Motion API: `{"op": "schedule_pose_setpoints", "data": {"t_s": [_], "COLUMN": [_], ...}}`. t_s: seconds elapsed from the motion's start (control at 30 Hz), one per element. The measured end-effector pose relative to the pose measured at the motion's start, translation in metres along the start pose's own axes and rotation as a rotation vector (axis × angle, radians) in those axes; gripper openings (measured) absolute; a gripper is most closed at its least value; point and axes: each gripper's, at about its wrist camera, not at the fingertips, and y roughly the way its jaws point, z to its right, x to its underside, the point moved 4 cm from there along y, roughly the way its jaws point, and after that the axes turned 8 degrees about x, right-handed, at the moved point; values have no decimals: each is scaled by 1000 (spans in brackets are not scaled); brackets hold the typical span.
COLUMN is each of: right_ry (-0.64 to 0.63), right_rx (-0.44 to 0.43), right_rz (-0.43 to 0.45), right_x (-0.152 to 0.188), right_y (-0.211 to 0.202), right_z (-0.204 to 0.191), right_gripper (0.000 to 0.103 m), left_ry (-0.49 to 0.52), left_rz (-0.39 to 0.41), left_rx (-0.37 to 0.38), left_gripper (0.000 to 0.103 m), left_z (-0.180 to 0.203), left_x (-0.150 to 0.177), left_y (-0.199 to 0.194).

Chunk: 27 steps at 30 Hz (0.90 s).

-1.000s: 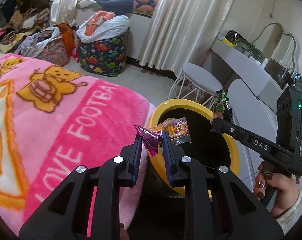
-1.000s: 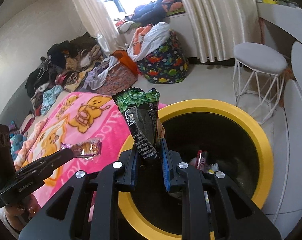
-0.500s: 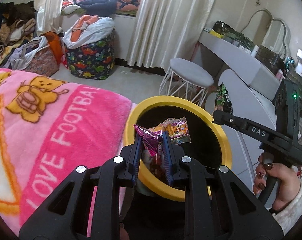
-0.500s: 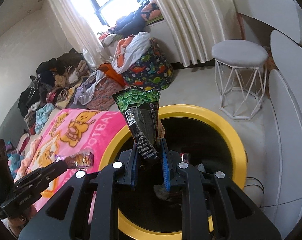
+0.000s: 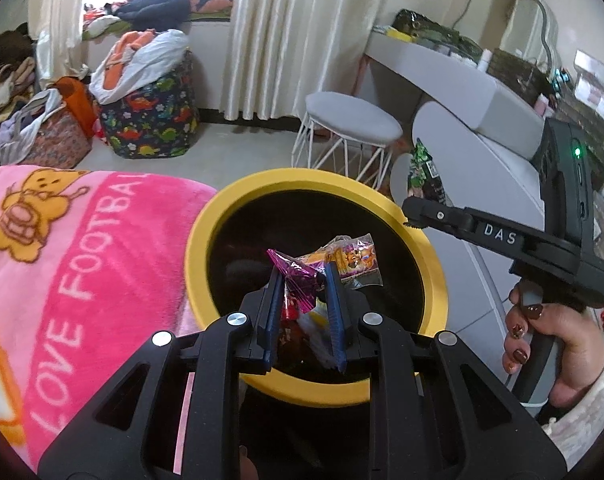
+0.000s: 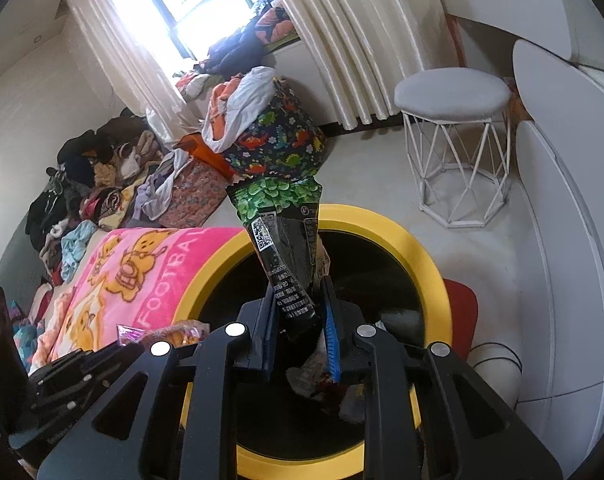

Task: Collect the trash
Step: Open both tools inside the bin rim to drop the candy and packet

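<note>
My left gripper (image 5: pixel 302 276) is shut on a pink and orange snack wrapper (image 5: pixel 341 258) and holds it over the mouth of the yellow-rimmed trash bin (image 5: pixel 206 220). My right gripper (image 6: pixel 298 292) is shut on a green and black snack packet (image 6: pixel 286 236), held upright over the same bin (image 6: pixel 417 256). Several pieces of trash lie inside the bin (image 6: pixel 313 376). The right gripper also shows in the left wrist view (image 5: pixel 413 204), at the bin's right rim, with its packet (image 5: pixel 423 172) above it. The left gripper's wrapper shows in the right wrist view (image 6: pixel 170 330), at lower left.
A pink blanket (image 5: pixel 62 264) covers the bed left of the bin. A white wire stool (image 5: pixel 349 128) stands behind the bin, with a grey-white desk (image 5: pixel 481 96) to the right. A dinosaur-print laundry bag (image 5: pixel 150 120) and piles of clothes stand at the back left.
Both grippers have moved over the bin's opening with their wrappers still held. The bin now lies more centrally under both of them.
</note>
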Motion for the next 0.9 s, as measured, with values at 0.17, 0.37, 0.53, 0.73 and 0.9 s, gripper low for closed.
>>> {"op": "schedule_pose_setpoints", "data": {"t_s": [0.17, 0.37, 0.53, 0.73, 0.9], "right_ry": [12, 20, 4, -8, -2], "right_rx": [2, -2, -6, -15, -8], "right_rz": [-14, -42, -62, -81, -92], "right_x": [4, 8, 13, 17, 18], "right_y": [3, 12, 16, 20, 21], "right_z": [7, 12, 10, 8, 9], "right_gripper": [19, 19, 19, 20, 39], "left_ry": [20, 23, 12, 7, 7], "left_rz": [-44, -92, -125, -149, -150], "left_rx": [3, 3, -2, -7, -20], "left_gripper": [15, 15, 15, 15, 36], "left_z": [6, 4, 0, -5, -6], "left_x": [7, 14, 15, 14, 13], "left_y": [18, 37, 51, 63, 64]}}
